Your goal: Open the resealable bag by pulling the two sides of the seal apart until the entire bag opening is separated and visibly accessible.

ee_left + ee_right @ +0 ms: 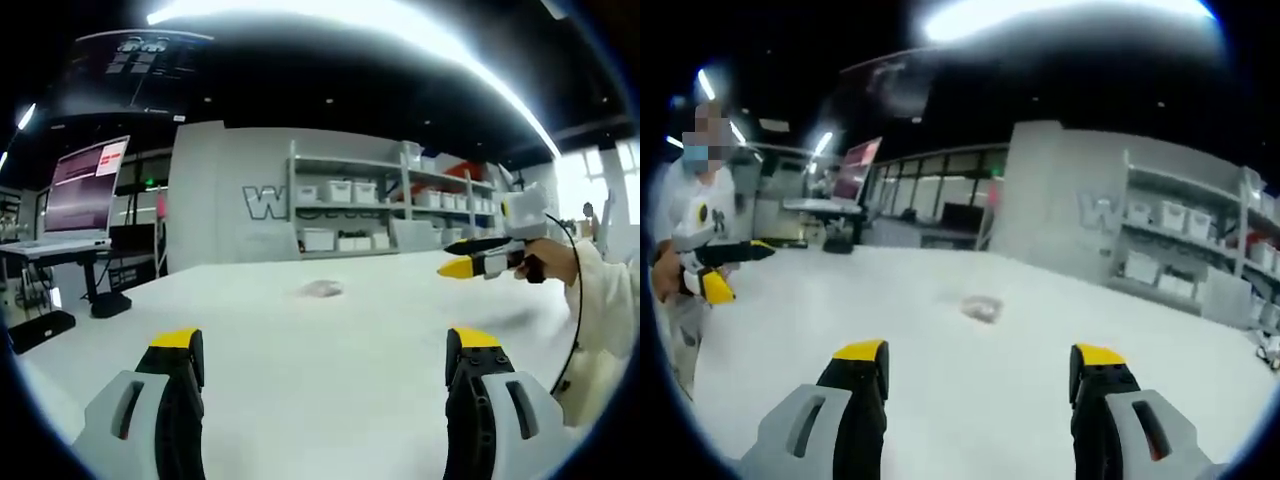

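A small clear resealable bag [322, 290] lies flat on the white table [300, 400], well ahead of my left gripper [325, 352]. That gripper is open, its yellow-tipped jaws wide apart with nothing between them. In the right gripper view the same bag [982, 308] rests beyond my right gripper [978, 362], which is also open and empty. The right gripper [488, 263] comes in from the right of the left gripper view, held by a hand in a white sleeve above the table. The left gripper [725, 268] shows at the left edge of the right gripper view.
Shelves with white bins [345, 205] line the far wall. A monitor on a stand [85, 190] and a desk stand beyond the table's left side. A person in a white shirt [695, 215] stands at the table's edge.
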